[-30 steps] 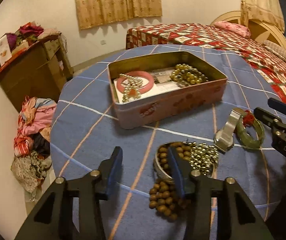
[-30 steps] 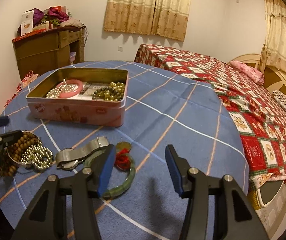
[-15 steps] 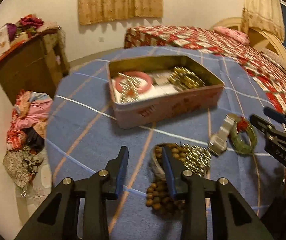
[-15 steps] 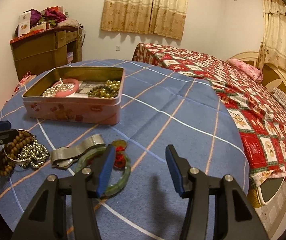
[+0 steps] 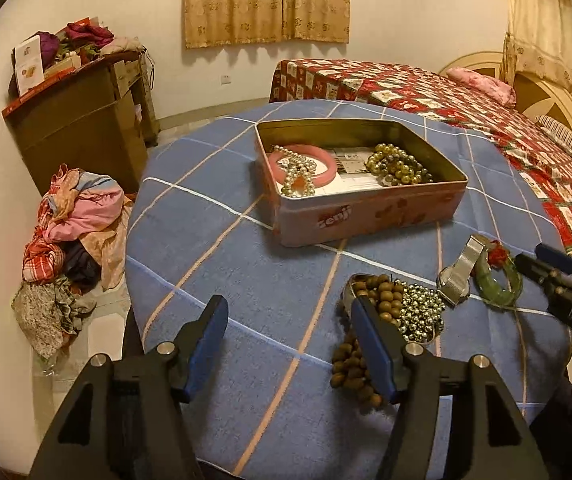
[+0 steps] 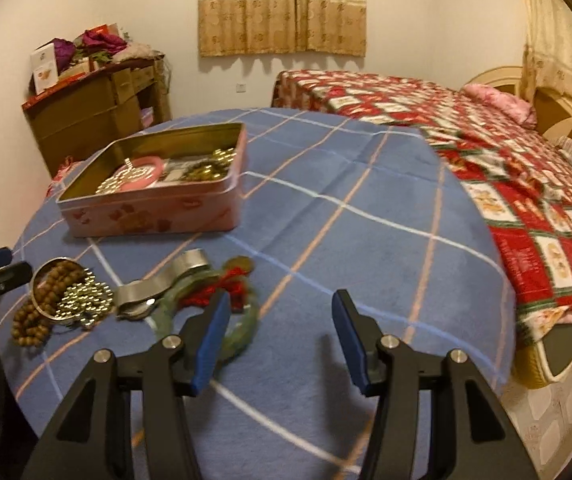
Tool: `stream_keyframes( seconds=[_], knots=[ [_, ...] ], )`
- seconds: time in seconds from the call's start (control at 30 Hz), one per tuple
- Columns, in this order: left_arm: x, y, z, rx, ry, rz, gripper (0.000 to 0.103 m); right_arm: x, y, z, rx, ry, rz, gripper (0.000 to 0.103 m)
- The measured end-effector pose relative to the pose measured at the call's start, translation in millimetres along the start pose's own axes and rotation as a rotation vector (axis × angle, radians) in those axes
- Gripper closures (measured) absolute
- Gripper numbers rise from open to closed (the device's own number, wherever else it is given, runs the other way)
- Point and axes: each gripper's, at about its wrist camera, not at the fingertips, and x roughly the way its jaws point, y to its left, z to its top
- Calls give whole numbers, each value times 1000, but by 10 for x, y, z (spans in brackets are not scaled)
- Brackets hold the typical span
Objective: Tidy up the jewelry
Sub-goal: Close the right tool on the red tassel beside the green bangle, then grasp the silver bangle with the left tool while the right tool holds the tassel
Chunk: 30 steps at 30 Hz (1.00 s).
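Opened wider over the last moments: left tongs (image 5: 290, 344), jaws just spread after a brief narrowing, nothing between them but bare blue checked cloth. Right-hand pad hovering over the wooden bead string (image 5: 366, 340), not pressing on it. Right tongs (image 6: 281, 340) also parted, gripping nothing, poised above the cloth with the left pad over the green bangle (image 6: 205, 312).

On the round surface (image 5: 245, 272), near the front edge: a small round metal tin (image 5: 352, 288) with wooden beads spilling out and down over the cloth, a heap of silver beads (image 5: 422, 312) touching it, then a metal watch band (image 5: 462, 272) just beside, and the green bangle with a red tassel (image 5: 498, 254) next to that.

Farther back, a pink rectangular tin (image 5: 366, 212), lid off, holding a pink bangle (image 5: 302, 164) with a pearl string (image 5: 298, 176) lying across it at the left end, and a cluster of gold beads (image 5: 398, 166) at the right end, paper lining underneath.

Beyond the surface: a bed (image 5: 446, 96) with a red patchwork cover, a wooden desk (image 5: 81, 120), a clothes pile (image 5: 73, 232) on the floor.
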Motion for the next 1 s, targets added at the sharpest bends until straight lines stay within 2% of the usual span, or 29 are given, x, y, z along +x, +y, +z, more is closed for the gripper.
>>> stream_keyframes(
  seconds=[0.07,0.17,0.2,0.33,0.5,0.67,0.8,0.87,0.93,1.0],
  knots=[
    [13,-21,-3,7,5,-1,39,83,60,-32,-24,34,-13,54],
    [8,-75,-13,19,6,-23,39,122,43,-67,-11,56,22,75],
    [15,-98,-11,24,6,-29,39,124,52,-69,-19,62,29,94],
    [-9,-152,-7,43,0,-42,39,87,86,-86,-34,41,33,95],
    [-141,-92,54,28,-53,-21,39,-13,57,-40,-26,-26,4,95],
    [-63,-233,22,59,-2,-80,39,-86,17,16,-10,-69,5,95],
    [23,-344,9,91,13,-89,39,-178,20,55,-9,-118,21,95],
    [86,-366,10,89,33,-117,45,-219,41,75,-14,-142,62,95],
    [139,-372,7,71,56,-173,58,-215,72,82,-23,-143,66,95],
    [131,-409,15,89,53,-184,69,-169,74,74,-28,-127,58,95]
  ],
)
